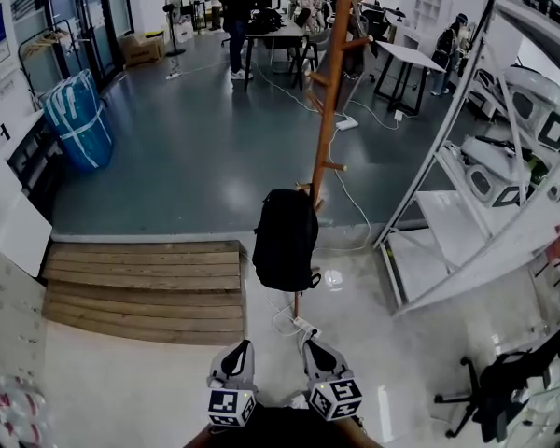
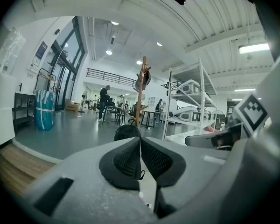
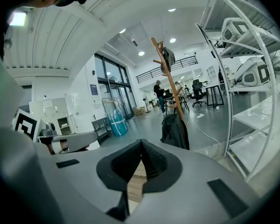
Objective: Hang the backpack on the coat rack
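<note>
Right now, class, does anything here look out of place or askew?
Nothing is spilled or broken. The backpack hangs on a low peg of the coat rack. Only the white cable trailing loose over the floor beside it looks untidy.

Backpack (image 1: 285, 239): black cloth, matt. Coat rack (image 1: 333, 82): warm brown wood, smooth, light sheen. Grey floor (image 1: 196, 147): hard and glossy, with lights reflected in it. The pale strip nearer us is glossy too. Steps (image 1: 145, 278): bare wood planks, grain showing, matt. Shelving (image 1: 420, 185): white painted metal, smooth. Blue bag (image 1: 75, 119): looks like woven plastic, faint shine. Left tool (image 2: 140, 139) and right tool (image 3: 141, 141): grey matt plastic shells. Pads (image 2: 126, 160): black, rough cross-hatched texture.
</note>
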{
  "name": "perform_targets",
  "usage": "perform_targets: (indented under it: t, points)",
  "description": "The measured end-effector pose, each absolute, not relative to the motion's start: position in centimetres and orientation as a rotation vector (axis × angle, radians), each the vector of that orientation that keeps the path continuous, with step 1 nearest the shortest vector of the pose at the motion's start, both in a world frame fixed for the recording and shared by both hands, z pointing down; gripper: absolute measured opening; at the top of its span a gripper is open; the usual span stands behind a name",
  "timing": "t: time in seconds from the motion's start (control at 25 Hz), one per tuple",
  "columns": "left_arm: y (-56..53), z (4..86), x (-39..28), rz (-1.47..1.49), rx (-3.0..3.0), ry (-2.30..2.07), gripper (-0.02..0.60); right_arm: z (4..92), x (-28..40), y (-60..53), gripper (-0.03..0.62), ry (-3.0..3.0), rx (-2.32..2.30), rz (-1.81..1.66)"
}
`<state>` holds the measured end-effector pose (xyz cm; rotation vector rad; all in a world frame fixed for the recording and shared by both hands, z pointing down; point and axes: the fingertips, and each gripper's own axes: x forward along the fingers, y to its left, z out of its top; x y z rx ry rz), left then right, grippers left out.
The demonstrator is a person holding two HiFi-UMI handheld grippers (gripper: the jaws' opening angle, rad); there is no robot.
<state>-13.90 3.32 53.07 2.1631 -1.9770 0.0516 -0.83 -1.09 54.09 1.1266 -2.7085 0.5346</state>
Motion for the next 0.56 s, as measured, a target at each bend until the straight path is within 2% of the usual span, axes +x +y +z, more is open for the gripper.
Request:
perform_targets:
  t: [0.56]
  points:
    - [3.49, 53.05, -13.78, 0.054, 2.168, -1.969, 0.023, 54.01, -0.96, -0.49, 0.012, -2.709, 1.116, 0.544]
